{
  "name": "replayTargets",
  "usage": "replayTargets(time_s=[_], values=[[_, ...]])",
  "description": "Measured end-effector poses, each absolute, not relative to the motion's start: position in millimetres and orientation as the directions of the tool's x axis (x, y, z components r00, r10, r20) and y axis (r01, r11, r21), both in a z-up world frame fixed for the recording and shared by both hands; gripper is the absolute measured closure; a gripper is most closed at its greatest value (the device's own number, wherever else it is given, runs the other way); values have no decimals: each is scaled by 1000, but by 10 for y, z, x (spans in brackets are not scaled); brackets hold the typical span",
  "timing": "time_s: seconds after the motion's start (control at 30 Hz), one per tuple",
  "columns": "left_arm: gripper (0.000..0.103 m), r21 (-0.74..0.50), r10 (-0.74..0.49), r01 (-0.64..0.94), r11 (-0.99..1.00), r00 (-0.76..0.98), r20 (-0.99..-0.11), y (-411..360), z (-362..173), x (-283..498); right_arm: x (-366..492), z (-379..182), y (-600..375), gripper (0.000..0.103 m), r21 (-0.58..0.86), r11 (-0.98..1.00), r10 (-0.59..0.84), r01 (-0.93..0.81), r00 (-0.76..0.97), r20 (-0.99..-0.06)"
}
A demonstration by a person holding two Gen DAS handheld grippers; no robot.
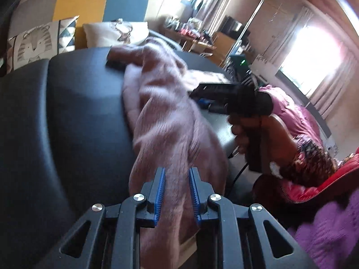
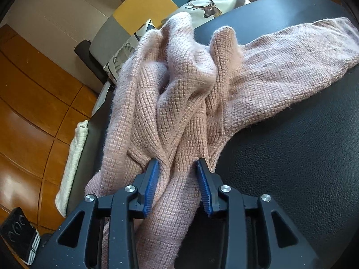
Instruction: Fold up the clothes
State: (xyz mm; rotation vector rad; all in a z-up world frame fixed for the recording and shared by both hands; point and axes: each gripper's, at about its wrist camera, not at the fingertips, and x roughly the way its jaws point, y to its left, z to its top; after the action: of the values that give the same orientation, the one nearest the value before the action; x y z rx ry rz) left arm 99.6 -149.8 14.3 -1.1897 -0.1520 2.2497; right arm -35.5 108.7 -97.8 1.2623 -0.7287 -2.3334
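Left wrist view: left gripper [image 1: 177, 171] clamped on a bunched fold of pink knit sweater [image 1: 161, 116], which trails across black leather surface [image 1: 74, 103]; right gripper [image 1: 215, 96] seen beyond, blurred.

Right wrist view: right gripper [image 2: 178, 164], jaws part-closed w/ sweater [image 2: 190, 89] edge between them. Soft, light, stretchy, fuzzy knit; prob. best gripped at hem or shoulder seams.

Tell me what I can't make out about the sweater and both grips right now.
- Left view: sweater is motion-blurred; knit detail and edges are lost.
- Left gripper: fabric fills the gap, pad contact unclear.
- Right gripper: bunched folds hide how many layers sit between the jaws.
- Right view: sweater's near end runs under the gripper body; the sleeve cuff nears the frame edge.
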Motion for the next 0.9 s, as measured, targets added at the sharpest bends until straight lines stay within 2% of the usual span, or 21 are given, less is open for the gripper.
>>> replayTargets(time_s=[0.1,0.17,0.23,0.27,0.4,0.57,0.73,0.9], values=[[80,-304,479,-414,-858,-431,-764,-1470,-3,989,-366,-976,1102,66,610,-787,-558,86,-521,-646],[80,-328,486,-388,-861,-442,-754,-1509,-43,986,-379,-978,1136,66,613,-786,-559,85,-522,-644],[89,-384,510,-342,-857,-468,-722,-1602,-42,969,-354,-1005,1069,66,614,-785,-559,85,-522,-644],[98,-407,515,-317,-857,-485,-706,-1655,-35,960,-340,-1019,1032,66,614,-785,-560,84,-522,-644],[99,-479,494,-192,-856,-578,-650,-2001,25,894,-369,-1046,952,65,615,-784,-559,81,-523,-644],[99,-524,447,-84,-848,-644,-621,-2461,122,701,-332,-1031,929,64,602,-794,-549,84,-524,-652],[99,-516,385,-11,-856,-681,-623,-2873,174,475,-285,-976,926,63,595,-799,-546,87,-517,-659],[99,-535,310,117,-837,-704,-639,-3397,107,308,-277,-911,872,57,564,-820,-526,97,-513,-678]])
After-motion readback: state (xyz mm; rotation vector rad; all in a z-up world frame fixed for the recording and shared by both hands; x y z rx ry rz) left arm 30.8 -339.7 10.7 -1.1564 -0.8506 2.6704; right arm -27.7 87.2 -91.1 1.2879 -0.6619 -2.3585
